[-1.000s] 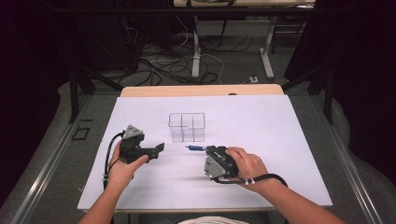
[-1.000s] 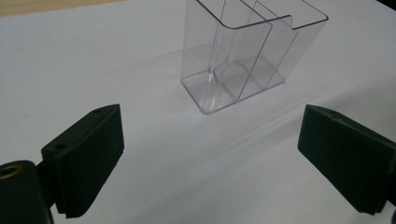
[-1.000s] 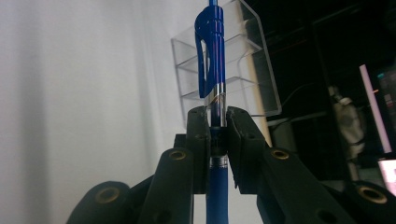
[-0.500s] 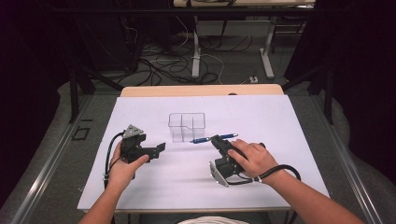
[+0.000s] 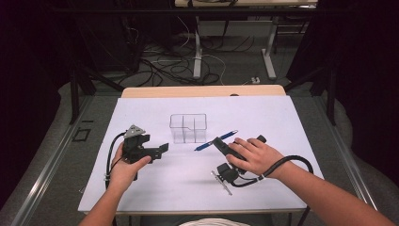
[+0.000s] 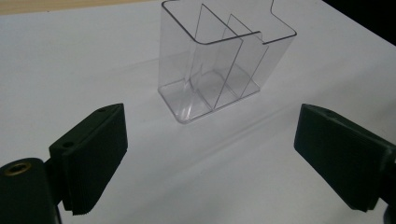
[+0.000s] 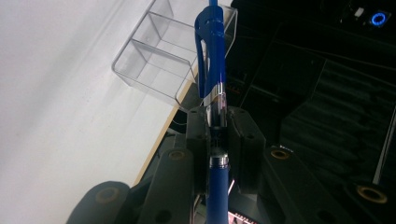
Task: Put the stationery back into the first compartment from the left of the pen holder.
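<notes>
Between the jaws of the right claw (image 7: 217,135) sits a blue pen (image 7: 212,70), pinched at the middle of its barrel, with its clip end pointing away from the camera toward the clear box (image 7: 159,60). From the high view the pen (image 5: 215,141) is raised off the white bench (image 5: 282,117), tilted, with one end up and to the right and the other down toward the box (image 5: 188,127), which it lies just beside without touching as far as can be told. The right claw (image 5: 221,145) is turned on its side, and the person's right hand (image 5: 251,155) wraps over its body with the wrist bent inward and the forearm coming in from the lower right; a black cable loops off by the wrist.

The box (image 6: 224,60) has three compartments split by upright dividers and stands upright on the bench. The left claw (image 6: 210,158) faces it with its jaws spread wide and nothing between them. In the high view the left hand (image 5: 123,167) grips the left claw (image 5: 160,149) low over the bench, jaws aimed right toward the box, near it but apart.
</notes>
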A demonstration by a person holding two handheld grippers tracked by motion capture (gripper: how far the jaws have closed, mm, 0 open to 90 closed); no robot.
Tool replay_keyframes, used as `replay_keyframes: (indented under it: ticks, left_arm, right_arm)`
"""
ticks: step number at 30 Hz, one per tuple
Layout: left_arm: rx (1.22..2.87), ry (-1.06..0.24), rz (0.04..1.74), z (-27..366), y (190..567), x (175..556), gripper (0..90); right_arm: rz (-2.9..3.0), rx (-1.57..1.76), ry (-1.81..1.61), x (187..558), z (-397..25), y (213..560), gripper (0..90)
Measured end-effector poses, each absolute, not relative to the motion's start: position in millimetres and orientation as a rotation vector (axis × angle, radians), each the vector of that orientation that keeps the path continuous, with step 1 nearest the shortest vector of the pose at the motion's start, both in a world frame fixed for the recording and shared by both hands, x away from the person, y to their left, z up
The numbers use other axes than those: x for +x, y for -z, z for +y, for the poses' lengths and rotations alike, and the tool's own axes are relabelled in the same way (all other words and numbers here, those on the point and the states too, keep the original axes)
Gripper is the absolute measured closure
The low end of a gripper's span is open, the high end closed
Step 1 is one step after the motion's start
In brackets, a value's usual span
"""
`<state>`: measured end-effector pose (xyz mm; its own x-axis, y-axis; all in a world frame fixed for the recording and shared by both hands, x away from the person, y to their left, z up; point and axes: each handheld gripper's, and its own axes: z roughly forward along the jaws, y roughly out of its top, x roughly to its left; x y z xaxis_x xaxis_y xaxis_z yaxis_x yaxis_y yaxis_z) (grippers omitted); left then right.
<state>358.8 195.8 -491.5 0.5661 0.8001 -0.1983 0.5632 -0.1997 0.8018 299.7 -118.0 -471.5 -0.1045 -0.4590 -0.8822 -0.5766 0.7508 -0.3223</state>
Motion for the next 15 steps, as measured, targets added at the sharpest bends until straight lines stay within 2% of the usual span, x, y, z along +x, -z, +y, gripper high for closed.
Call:
replay_keyframes:
  ticks: [4,11,15]
  left_arm:
    - [1.889,-0.284,1.096,192,489,360,9.4]
    - [1.963,-0.327,1.012,183,483,358,8.2]
    - [1.997,-0.336,0.961,175,479,355,15.5]
  right_arm:
    - [1.728,-0.874,-0.090,300,-115,474,79.8]
    - [1.750,-0.892,-0.068,299,-113,478,79.7]
    - [1.750,-0.894,-0.075,299,-113,479,79.7]
